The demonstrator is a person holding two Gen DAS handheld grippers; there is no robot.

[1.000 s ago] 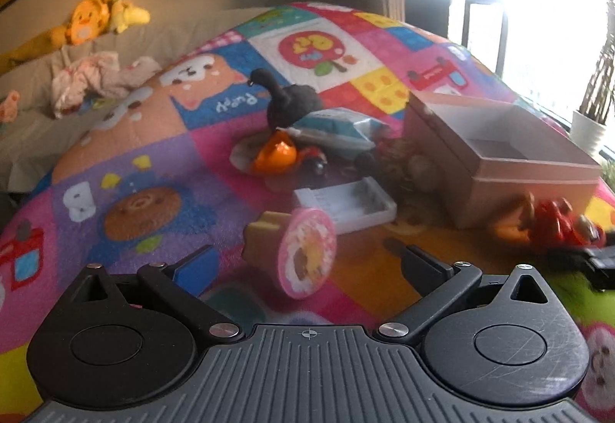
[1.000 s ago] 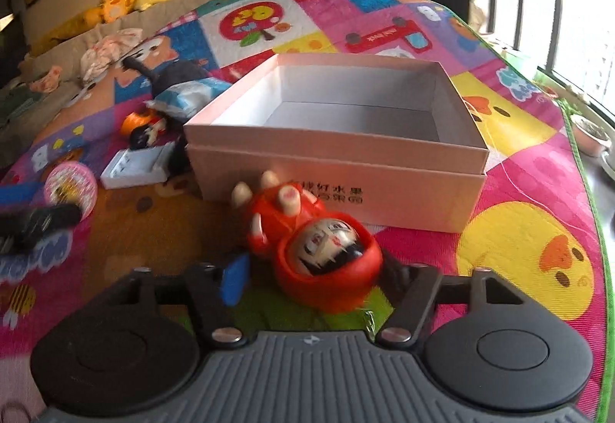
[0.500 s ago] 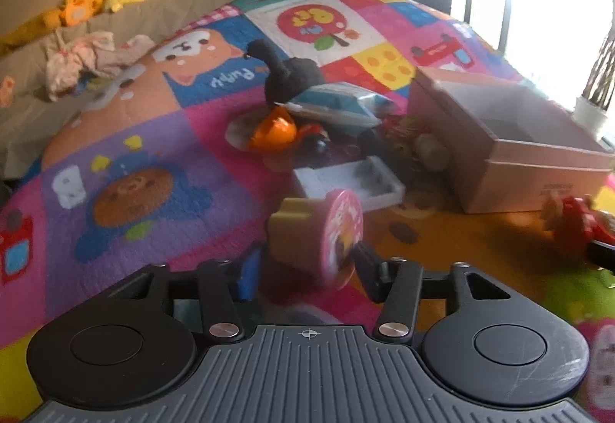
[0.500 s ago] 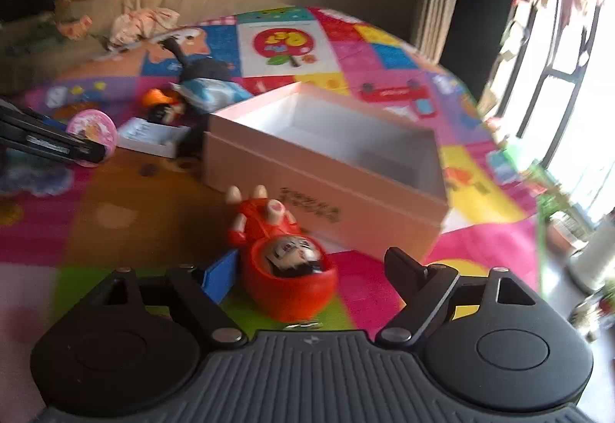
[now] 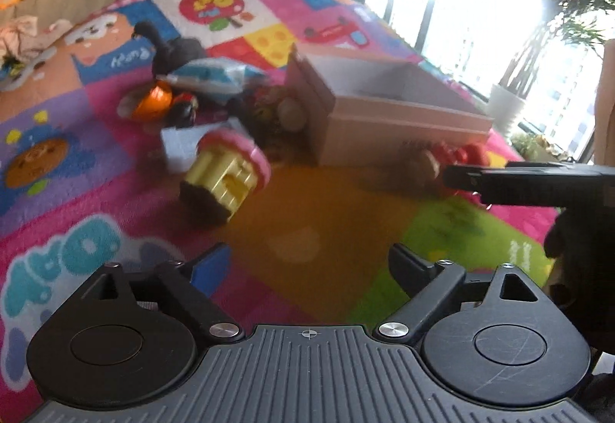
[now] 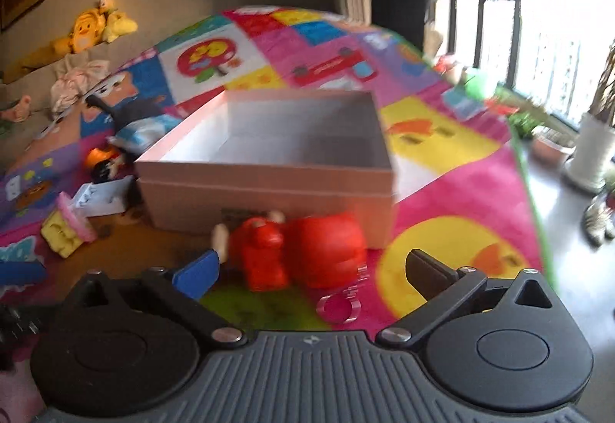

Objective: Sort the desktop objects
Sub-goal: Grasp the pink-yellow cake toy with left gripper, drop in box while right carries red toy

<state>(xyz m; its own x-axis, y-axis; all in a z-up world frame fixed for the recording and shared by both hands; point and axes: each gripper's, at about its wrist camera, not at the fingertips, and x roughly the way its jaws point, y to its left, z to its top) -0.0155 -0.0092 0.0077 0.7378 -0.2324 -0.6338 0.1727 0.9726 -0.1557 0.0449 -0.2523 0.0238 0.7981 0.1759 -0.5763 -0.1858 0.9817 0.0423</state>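
On the patchwork mat (image 6: 480,200), glossy red doll (image 6: 303,253) before the spread right tool (image 6: 311,271); left tool (image 5: 307,265) likewise spread.

Red figure toy (image 6: 307,253): glossy smooth plastic. Pink box (image 6: 269,177): matt cardboard, white paper-like inside. Cupcake toy (image 5: 225,173): yellow ridged plastic, pink top. Play mat (image 5: 307,215): printed, soft-looking, low sheen. Keyring (image 6: 340,307): shiny metal.
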